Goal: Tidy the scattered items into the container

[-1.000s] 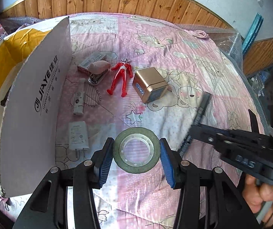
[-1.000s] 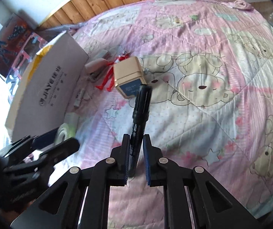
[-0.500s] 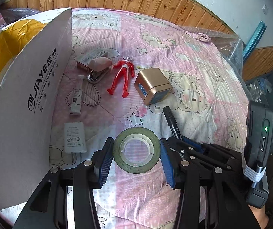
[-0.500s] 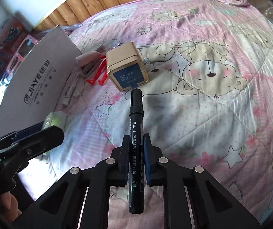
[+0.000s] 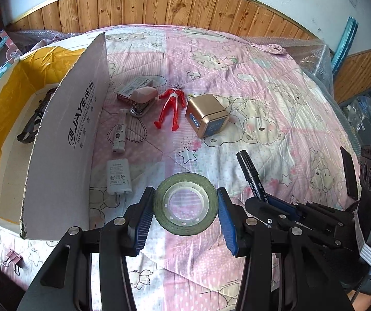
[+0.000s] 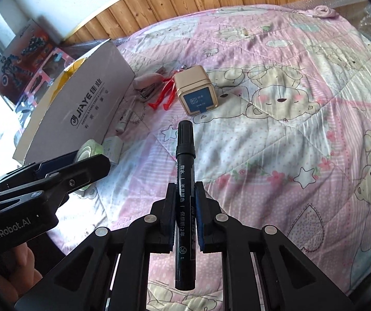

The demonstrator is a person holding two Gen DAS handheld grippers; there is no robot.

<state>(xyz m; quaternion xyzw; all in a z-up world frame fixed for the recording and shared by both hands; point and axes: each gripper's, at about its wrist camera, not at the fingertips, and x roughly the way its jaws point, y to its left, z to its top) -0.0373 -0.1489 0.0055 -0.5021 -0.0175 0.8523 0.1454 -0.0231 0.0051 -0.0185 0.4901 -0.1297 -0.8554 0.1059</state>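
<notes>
So the left tool (image 5: 185, 204) has its blue pads on either side of a roll of green tape (image 5: 185, 204); they look right up against it, so I'd say it's gripping the roll, held just above the bed quilt (image 5: 276, 108). The right tool (image 6: 184, 202) is clamped tight on a black marker (image 6: 184, 176), cap end pointing forward toward the gold cube box (image 6: 195, 90).

Still lying on the quilt: a red toy figure (image 5: 171, 107), a pink stapler (image 5: 142, 99) partly on top of a small flat box (image 5: 133, 88), a white tube-shaped thing (image 5: 120, 132) and a white charger plug (image 5: 118, 177), all sitting beside the cardboard box (image 5: 63, 134). The box has yellow lining and something dark inside; I can't tell what. There's also a binder clip (image 5: 13, 258) near the bed edge.
</notes>
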